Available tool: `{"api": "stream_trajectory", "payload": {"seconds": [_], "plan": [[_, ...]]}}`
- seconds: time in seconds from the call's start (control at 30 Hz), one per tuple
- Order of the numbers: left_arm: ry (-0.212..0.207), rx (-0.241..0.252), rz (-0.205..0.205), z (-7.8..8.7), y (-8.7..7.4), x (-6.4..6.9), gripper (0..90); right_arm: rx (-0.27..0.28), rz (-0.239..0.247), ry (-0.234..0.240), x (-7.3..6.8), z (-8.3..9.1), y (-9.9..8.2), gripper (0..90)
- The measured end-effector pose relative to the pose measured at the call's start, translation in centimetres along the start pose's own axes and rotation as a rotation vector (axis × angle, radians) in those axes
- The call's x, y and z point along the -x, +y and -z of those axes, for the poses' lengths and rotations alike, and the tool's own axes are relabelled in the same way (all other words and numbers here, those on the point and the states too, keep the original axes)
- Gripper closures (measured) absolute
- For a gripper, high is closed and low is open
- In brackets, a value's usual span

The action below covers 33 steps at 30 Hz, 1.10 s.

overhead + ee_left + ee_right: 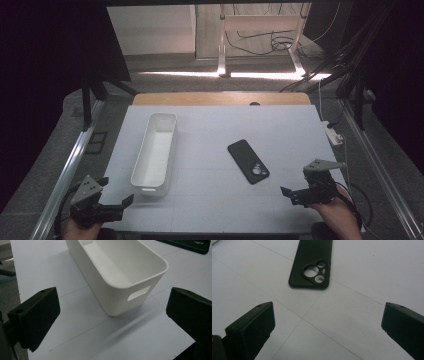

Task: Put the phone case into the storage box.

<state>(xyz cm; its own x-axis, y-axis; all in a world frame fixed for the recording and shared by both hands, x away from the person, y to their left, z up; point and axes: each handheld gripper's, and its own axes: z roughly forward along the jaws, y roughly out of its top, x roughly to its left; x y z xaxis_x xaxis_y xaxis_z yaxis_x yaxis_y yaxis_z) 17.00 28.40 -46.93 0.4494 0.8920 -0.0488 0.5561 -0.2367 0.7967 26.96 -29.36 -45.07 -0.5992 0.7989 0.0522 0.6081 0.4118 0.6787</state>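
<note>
A long white bin (155, 152) lies lengthwise on the left half of the white table, empty inside (120, 270). A black phone case (248, 161) lies flat right of centre, its camera cut-outs toward the near end (314, 271). My left gripper (117, 205) sits at the near left corner, open, with the bin's handle end just ahead of its jaws. My right gripper (292, 194) rests at the near right, open, with the case a short way beyond its jaws. Nothing is between either pair of jaws.
The white table top (280, 130) has a wooden strip (220, 98) along its far edge. A white power strip (334, 134) lies off the right edge. Metal rails run along both sides, and cables trail on the floor beyond.
</note>
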Motion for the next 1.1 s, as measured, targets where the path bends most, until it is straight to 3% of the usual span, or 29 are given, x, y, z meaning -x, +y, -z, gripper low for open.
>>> {"api": "stream_trajectory", "payload": {"seconds": [0.3, 1.1], "plan": [[-0.004, 0.004, 0.004, 0.0, 0.0, 0.0, 0.0, -0.011, 0.026, 0.029, 0.1, -0.6, 0.8, 0.0], [-0.009, 0.005, 0.004, 0.0, 0.0, -0.1, 0.0, -0.035, 0.060, 0.032, 0.2, -2.5, 4.0, 0.0]]}}
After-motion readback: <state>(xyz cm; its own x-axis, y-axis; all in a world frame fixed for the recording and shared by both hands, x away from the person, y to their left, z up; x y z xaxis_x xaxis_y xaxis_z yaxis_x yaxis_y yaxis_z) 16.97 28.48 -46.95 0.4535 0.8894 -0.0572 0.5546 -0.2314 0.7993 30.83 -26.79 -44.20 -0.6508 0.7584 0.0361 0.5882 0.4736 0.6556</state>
